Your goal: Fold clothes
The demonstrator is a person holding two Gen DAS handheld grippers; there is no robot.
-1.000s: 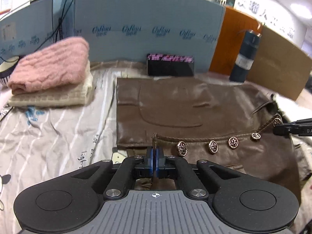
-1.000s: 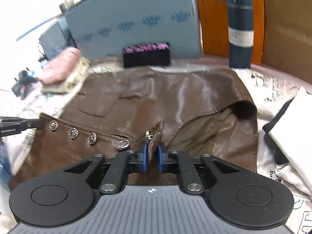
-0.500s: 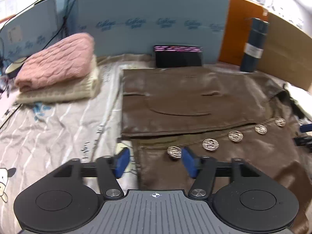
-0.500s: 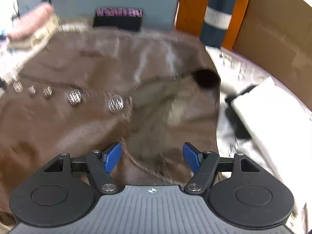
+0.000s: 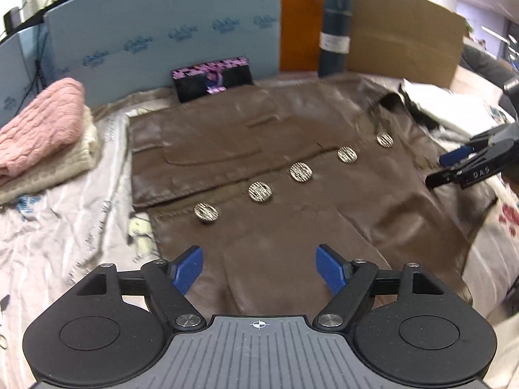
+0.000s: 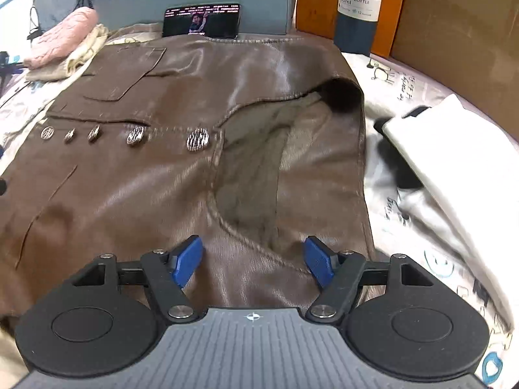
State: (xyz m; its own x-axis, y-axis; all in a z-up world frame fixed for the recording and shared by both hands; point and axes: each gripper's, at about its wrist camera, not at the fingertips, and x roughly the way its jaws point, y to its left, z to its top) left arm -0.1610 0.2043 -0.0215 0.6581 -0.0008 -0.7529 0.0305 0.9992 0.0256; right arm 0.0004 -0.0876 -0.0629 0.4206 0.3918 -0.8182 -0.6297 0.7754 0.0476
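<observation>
A shiny brown vest (image 5: 292, 227) (image 6: 146, 168) lies flat on the bed with its front panel closed over and a row of silver buttons (image 5: 259, 191) (image 6: 197, 139) across it. My left gripper (image 5: 259, 270) hovers over the vest's lower hem end, its jaws still opening, with nothing between the blue pads (image 5: 188, 270). My right gripper (image 6: 253, 264) stands open above the neckline, where the grey lining (image 6: 259, 168) shows, and grips nothing. In the left wrist view the right gripper (image 5: 467, 165) shows at the right edge.
A folded pink sweater (image 5: 39, 129) on a cream one (image 5: 48, 175) sits at the left. A phone (image 6: 201, 21) leans on the blue board (image 5: 168, 32) behind the vest. A dark bottle (image 6: 356, 6) and cardboard (image 5: 402, 42) stand at the back. Folded white clothes (image 6: 434, 155) lie to the right.
Both grippers let go of the vest's front edge and opened. The panel now lies flat with its buttons in a row, and both grippers have shifted over the vest.
</observation>
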